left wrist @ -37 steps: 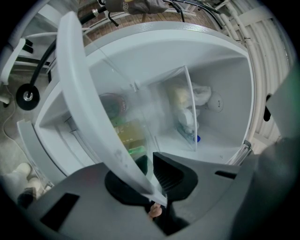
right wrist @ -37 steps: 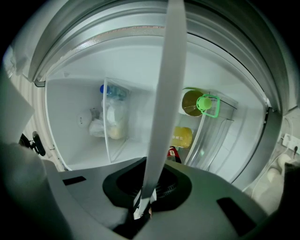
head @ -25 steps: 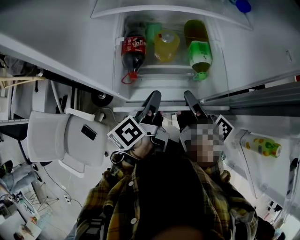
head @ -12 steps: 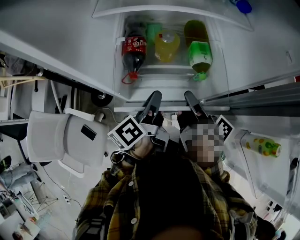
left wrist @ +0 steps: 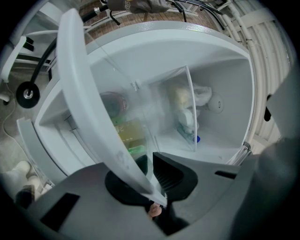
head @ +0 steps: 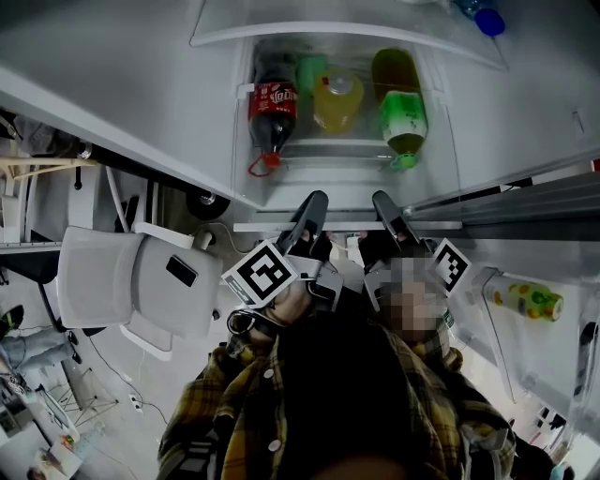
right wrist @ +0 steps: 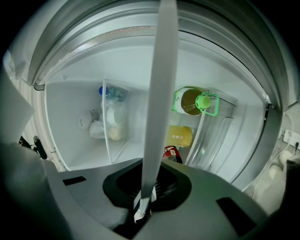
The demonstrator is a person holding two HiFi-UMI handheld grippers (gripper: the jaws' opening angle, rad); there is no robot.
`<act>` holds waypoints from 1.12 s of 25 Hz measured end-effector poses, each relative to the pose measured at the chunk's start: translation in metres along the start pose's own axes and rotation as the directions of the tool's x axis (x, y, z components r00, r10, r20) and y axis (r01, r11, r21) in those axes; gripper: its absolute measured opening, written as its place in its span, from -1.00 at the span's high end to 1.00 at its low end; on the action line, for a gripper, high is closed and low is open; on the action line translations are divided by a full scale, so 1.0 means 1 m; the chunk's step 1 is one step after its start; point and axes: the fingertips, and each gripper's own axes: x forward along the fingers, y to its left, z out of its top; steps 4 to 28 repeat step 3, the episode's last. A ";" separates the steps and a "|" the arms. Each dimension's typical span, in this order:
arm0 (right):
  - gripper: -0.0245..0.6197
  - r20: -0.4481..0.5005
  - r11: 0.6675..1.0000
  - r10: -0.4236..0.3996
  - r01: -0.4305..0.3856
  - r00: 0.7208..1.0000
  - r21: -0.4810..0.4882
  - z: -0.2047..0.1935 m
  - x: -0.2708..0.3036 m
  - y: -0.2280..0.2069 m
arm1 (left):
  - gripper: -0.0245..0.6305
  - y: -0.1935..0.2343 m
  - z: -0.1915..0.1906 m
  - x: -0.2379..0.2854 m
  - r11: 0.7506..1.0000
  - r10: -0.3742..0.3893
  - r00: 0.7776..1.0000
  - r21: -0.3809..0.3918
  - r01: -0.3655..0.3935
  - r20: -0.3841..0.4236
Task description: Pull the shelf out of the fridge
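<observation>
Two grippers, both clamped on one strip. Head view first: left gripper point(head: 315, 199) and right gripper point(head: 382, 199) bite the white front strip of the shelf point(head: 436, 225), which sits at the mouth of the open fridge point(head: 441, 141), nearer the camera than the bottles. Glass pane barely reads, see-thru. Gripper bodies partly lost behind the person's dark hair. Beyond: cola bottle point(head: 272, 112), yellow bottle point(head: 337, 98), green bottle point(head: 403, 117); blue cap point(head: 486, 17) cut off at the top edge. Room: white chair point(head: 131, 281) at left, grey floor point(head: 112, 375) w/ cables, small bottle point(head: 525, 298) in the door rack at right. Left gripper view: strip runs diagonally thru the jaws, pinched tight; bottles are just smears behind glass; a fingertip point(left wrist: 154, 211) peeks below. Right gripper view: strip goes straight up from the squeezed pads; cola mostly hidden by the gripper body, only the red label shows; bagged food point(right wrist: 112, 117) hazy behind a clear divider.
</observation>
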 end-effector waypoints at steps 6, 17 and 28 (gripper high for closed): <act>0.82 0.011 1.000 -0.009 0.009 1.000 -0.002 0.005 -0.004 0.000 | 0.78 -0.002 -0.004 0.004 1.000 -0.008 1.000 -0.007 0.008 -0.007; 0.82 0.011 1.000 -0.009 0.009 1.000 -0.002 0.005 -0.004 0.000 | 0.78 -0.002 -0.004 0.004 1.000 -0.008 1.000 -0.007 0.008 -0.007; 0.82 0.011 1.000 -0.009 0.009 1.000 -0.002 0.005 -0.004 0.000 | 0.78 -0.002 -0.004 0.004 1.000 -0.008 1.000 -0.007 0.008 -0.007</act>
